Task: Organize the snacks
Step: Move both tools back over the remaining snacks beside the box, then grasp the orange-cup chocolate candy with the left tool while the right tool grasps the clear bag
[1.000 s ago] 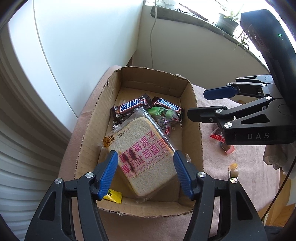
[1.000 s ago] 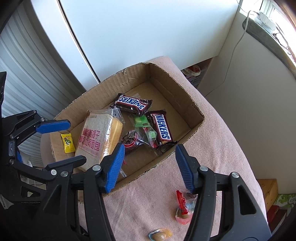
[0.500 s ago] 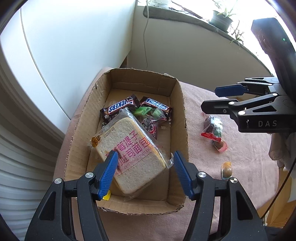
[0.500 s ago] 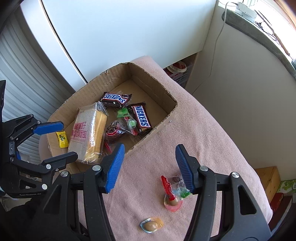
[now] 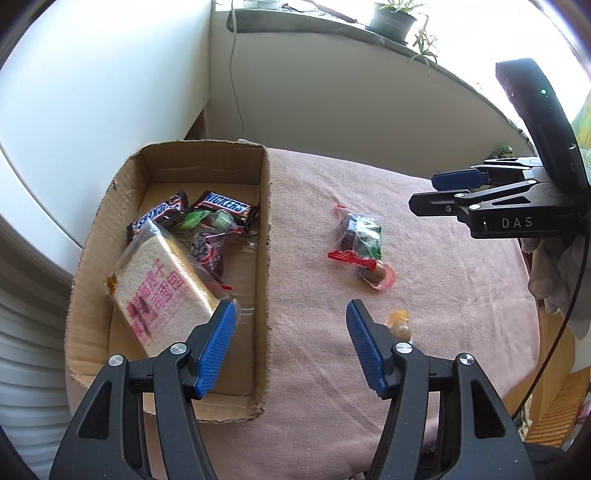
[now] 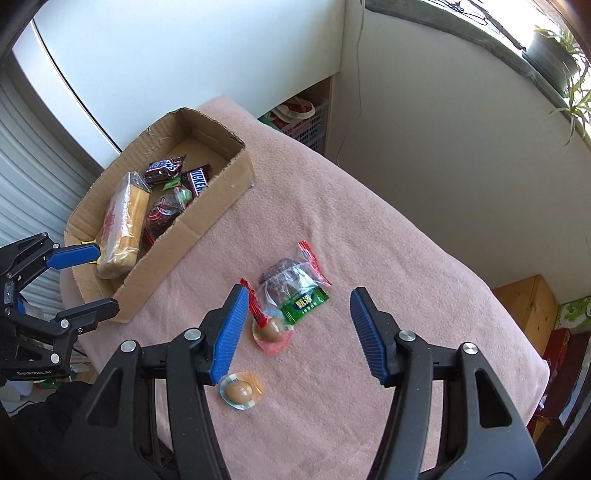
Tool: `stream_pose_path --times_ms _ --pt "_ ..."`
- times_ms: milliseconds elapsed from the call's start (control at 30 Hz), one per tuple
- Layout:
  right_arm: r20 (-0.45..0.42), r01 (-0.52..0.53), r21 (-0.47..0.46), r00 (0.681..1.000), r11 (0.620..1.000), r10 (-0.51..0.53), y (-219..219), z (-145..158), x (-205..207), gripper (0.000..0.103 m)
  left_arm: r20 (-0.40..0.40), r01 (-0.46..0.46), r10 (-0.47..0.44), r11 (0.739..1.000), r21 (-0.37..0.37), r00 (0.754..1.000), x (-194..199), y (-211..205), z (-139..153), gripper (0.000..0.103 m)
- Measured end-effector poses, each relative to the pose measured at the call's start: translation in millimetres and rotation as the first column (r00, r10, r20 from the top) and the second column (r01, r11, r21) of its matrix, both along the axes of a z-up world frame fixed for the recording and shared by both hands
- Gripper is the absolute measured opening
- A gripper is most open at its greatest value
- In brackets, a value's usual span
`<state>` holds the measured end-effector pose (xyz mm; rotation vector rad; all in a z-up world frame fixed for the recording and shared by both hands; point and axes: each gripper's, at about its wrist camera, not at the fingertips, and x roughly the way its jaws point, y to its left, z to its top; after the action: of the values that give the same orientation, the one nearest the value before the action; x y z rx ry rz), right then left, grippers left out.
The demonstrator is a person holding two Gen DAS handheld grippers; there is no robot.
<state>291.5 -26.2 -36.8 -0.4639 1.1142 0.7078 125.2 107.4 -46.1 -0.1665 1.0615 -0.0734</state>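
Note:
A cardboard box (image 5: 264, 236) (image 6: 207, 221) on the pink cloth holds a wrapped bread slice (image 5: 162, 288) (image 6: 123, 218), two Snickers bars (image 5: 225, 203) (image 6: 164, 168) and small candies. Loose on the cloth lie a clear bag with a green label (image 5: 360, 232) (image 6: 295, 291), a red-topped jelly cup (image 5: 376, 275) (image 6: 271, 332) and an orange-wrapped sweet (image 5: 400, 326) (image 6: 240, 391). My left gripper (image 5: 291, 347) is open and empty over the box's right wall. My right gripper (image 6: 295, 332) is open and empty above the loose snacks; it also shows in the left wrist view (image 5: 439, 192).
The cloth-covered table (image 6: 406, 258) ends near a white wall with a hanging cable (image 5: 236, 74). A windowsill with potted plants (image 5: 391, 18) runs behind. A basket (image 6: 303, 118) and wooden boxes (image 6: 528, 306) stand on the floor beside the table.
Both grippers have swung right, away from the box interior toward the loose snacks on the cloth. The right gripper now hovers over the bag and jelly cup. Both stay open.

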Motion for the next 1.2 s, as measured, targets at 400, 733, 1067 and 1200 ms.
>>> stream_pose_path --times_ms 400,733,1067,1200 --pt "-0.073 0.011 0.016 0.997 1.0 -0.01 -19 -24 4 0.06 -0.059 0.071 -0.075 0.995 -0.069 0.995 -9 -47 -30 0.062" --pt "-0.189 0.022 0.034 0.982 0.999 -0.016 4 -55 13 0.06 -0.088 0.097 -0.108 0.988 -0.117 0.99 -11 -66 -47 0.062" --pt "-0.268 0.075 0.02 0.961 0.997 -0.067 24 -80 28 0.06 -0.1 0.131 -0.147 0.98 -0.151 0.984 0 -83 -69 0.06" --pt "-0.273 0.085 0.011 0.959 0.996 -0.078 30 -87 30 0.06 -0.106 0.121 -0.14 0.979 -0.166 0.984 7 -88 -79 0.06"
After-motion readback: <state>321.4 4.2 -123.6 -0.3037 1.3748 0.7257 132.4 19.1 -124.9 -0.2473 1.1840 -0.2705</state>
